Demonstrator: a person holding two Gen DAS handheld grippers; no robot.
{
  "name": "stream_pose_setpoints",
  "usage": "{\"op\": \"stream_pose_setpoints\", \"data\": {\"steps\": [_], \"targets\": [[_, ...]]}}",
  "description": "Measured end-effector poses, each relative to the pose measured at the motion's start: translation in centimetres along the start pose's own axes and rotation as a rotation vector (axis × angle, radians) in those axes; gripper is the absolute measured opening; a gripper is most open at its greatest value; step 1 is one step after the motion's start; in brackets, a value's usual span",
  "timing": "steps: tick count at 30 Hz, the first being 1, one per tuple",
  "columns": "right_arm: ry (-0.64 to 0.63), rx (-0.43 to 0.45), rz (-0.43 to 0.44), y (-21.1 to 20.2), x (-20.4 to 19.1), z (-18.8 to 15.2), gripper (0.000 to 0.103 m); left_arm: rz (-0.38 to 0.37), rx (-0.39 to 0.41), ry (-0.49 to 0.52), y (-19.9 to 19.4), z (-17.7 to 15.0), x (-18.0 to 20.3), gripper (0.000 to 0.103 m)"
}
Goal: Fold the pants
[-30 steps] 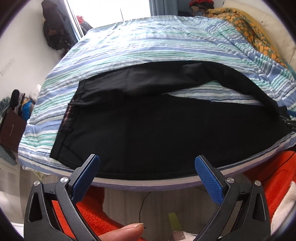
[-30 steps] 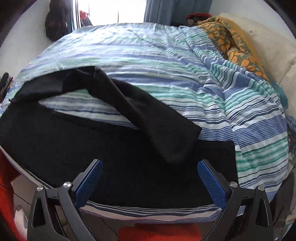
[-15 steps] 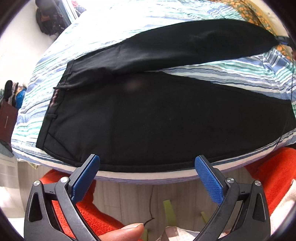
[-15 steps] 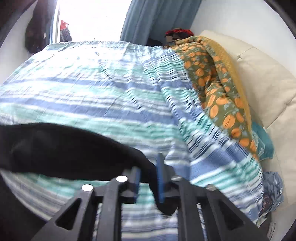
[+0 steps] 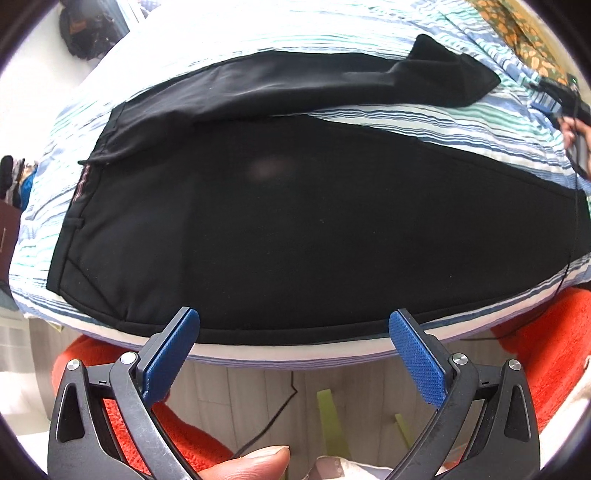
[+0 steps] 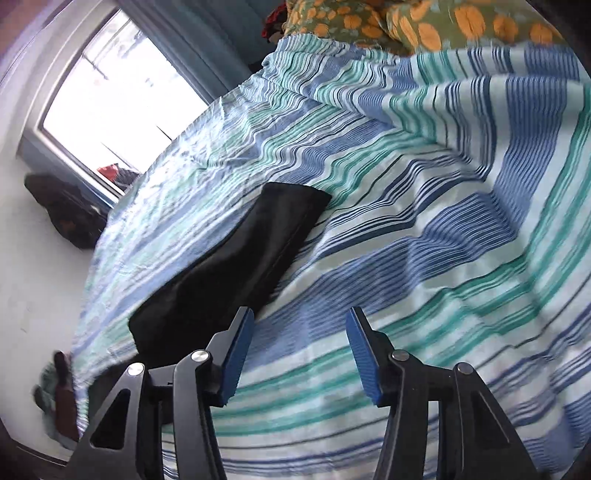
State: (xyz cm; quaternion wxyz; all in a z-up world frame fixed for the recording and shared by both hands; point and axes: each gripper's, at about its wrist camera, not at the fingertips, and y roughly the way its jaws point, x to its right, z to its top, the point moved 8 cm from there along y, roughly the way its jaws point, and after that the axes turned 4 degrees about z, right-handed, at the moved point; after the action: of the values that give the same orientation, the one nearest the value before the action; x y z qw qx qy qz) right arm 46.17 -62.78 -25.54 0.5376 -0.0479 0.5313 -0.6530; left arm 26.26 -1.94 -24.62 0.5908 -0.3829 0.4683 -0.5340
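Observation:
Black pants [image 5: 295,221] lie spread on the striped bed sheet [image 5: 369,114], waistband at the left, one leg along the near bed edge, the other leg [image 5: 332,85] stretched out beyond it. My left gripper [image 5: 293,326] is open and empty, hovering just off the near bed edge over the pants' lower hem side. My right gripper [image 6: 299,332] is open and empty above the sheet. The far leg's end [image 6: 236,258] lies flat just left of its left finger.
An orange-patterned blanket [image 6: 406,22] is bunched at the bed's far side. An orange rug [image 5: 535,354] and a cable lie on the floor below the bed edge. A window [image 6: 110,99] is beyond the bed. The right gripper shows at the right edge in the left wrist view [image 5: 569,107].
The right gripper was shut on the far pant leg's end, has carried it outward to the right, and has opened and let it go. The left gripper has moved closer over the pants.

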Motion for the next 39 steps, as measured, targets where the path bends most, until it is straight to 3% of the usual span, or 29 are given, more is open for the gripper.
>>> {"op": "stream_pose_setpoints", "data": {"steps": [3, 10, 11, 12, 13, 15, 17, 21, 22, 25, 26, 28, 33, 35, 37, 39], "targets": [[0.084, 0.008, 0.065, 4.2, -0.3, 1.7, 0.050, 0.000, -0.018, -0.009, 0.6, 0.0, 0.3, 0.102], [0.256, -0.014, 0.031, 11.5, 1.9, 4.0, 0.050, 0.018, -0.081, -0.037, 2.6, 0.3, -0.3, 0.102], [0.256, -0.010, 0.031, 11.8, 2.0, 4.1, 0.040, 0.017, -0.089, -0.038, 2.9, 0.3, -0.3, 0.102], [0.246, 0.002, 0.017, 11.6, 2.1, 4.3, 0.030, 0.016, -0.096, -0.038, 3.1, 0.3, -0.3, 0.102], [0.235, 0.021, 0.013, 11.1, 2.1, 4.5, 0.013, 0.016, -0.099, -0.036, 3.2, 0.3, -0.2, 0.102], [0.195, 0.081, 0.045, 8.6, 1.2, 5.0, 0.012, 0.010, -0.090, -0.035, 3.3, 0.6, -0.3, 0.103], [0.132, 0.146, 0.011, 4.9, 1.0, 4.9, 0.011, 0.002, -0.076, -0.040, 3.3, 0.8, -0.3, 0.103], [0.056, 0.184, -0.198, -0.9, 3.0, 2.0, 0.012, -0.015, -0.069, -0.049, 3.5, 1.0, -0.3, 0.102], [0.050, 0.165, -0.240, -1.3, 3.7, 1.1, 0.014, -0.015, -0.064, -0.049, 3.4, 1.2, -0.4, 0.102], [0.032, 0.103, -0.401, -2.2, 5.9, -1.7, 0.032, -0.013, -0.025, -0.063, 2.5, 2.5, -1.2, 0.103], [0.029, 0.117, -0.427, -3.1, 6.3, -2.5, 0.043, -0.016, -0.006, -0.073, 2.1, 3.2, -1.6, 0.103], [0.018, 0.156, -0.461, -5.7, 6.3, -4.0, 0.049, -0.014, 0.054, -0.084, 1.2, 5.6, -2.6, 0.103], [-0.136, 0.183, -0.323, -9.5, 0.1, -8.5, 0.054, 0.021, 0.304, -0.134, -0.2, 16.5, -4.3, 0.103], [-0.225, 0.203, -0.264, -10.8, -3.1, -11.1, 0.065, 0.051, 0.348, -0.140, 1.8, 20.8, -4.1, 0.103], [-0.310, 0.236, -0.227, -11.9, -5.6, -13.9, 0.072, 0.123, 0.324, -0.127, 6.4, 23.2, -3.5, 0.103], [-0.361, 0.270, -0.228, -12.2, -6.8, -16.1, 0.077, 0.176, 0.200, -0.066, 11.9, 23.0, -2.1, 0.102]]}}
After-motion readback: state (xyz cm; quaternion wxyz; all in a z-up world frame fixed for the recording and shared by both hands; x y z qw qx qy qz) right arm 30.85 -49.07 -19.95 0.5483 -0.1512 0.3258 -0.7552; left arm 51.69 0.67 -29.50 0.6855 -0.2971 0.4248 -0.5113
